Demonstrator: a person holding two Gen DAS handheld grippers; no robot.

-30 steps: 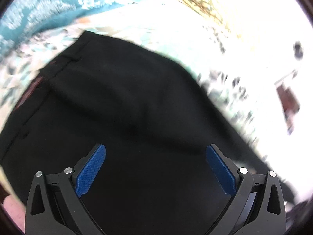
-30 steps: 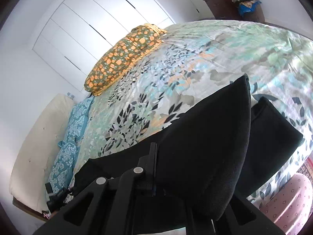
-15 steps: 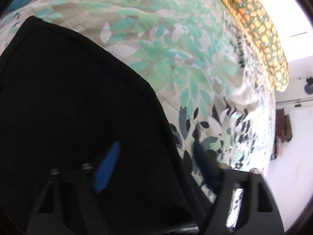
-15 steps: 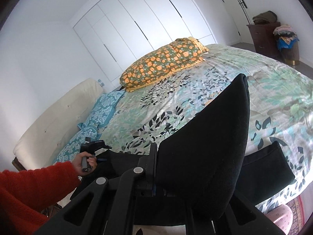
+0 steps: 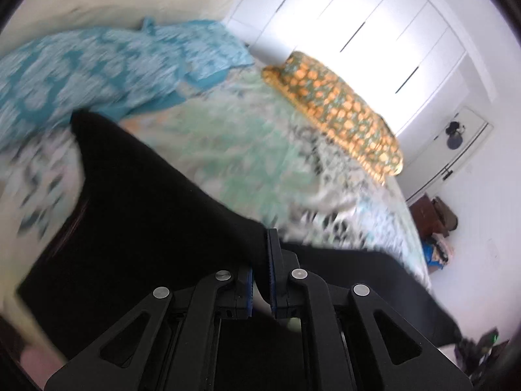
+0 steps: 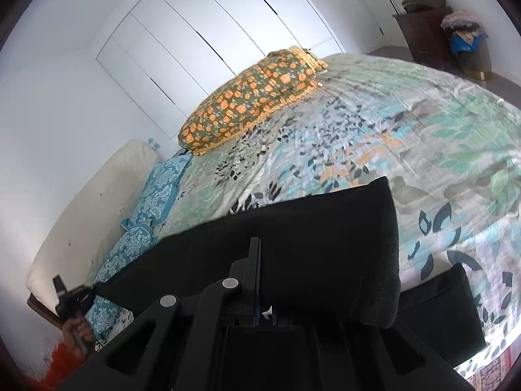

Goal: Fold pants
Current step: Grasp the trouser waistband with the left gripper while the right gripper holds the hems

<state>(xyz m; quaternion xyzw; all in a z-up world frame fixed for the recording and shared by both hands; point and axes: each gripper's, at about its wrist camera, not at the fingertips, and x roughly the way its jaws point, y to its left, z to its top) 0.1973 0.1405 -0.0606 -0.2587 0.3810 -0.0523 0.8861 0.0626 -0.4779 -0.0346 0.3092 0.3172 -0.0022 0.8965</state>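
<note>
One pair of black pants (image 6: 325,244) is seen on one bed (image 6: 423,123). One orange-patterned pillow (image 6: 247,97) and two blue patterned pillows (image 6: 159,189) are counted, with two grippers (image 5: 260,270) and one hand (image 6: 76,334).

a bed (image 6: 374,123) under a leaf-print cover in green, teal, orange and black. at about 11 o'clock on it in the right wrist view, an orange-flowered pillow (image 6: 250,97), lying flat along the far edge. at 9 o'clock, blue patterned pillows (image 6: 156,192) set against the pale headboard (image 6: 81,215). black pants (image 6: 433,309) spread along the near edge from 8 to 4 o'clock, partly lifted off the cover. left wrist view blurred, same cover and pillows visible.
</note>
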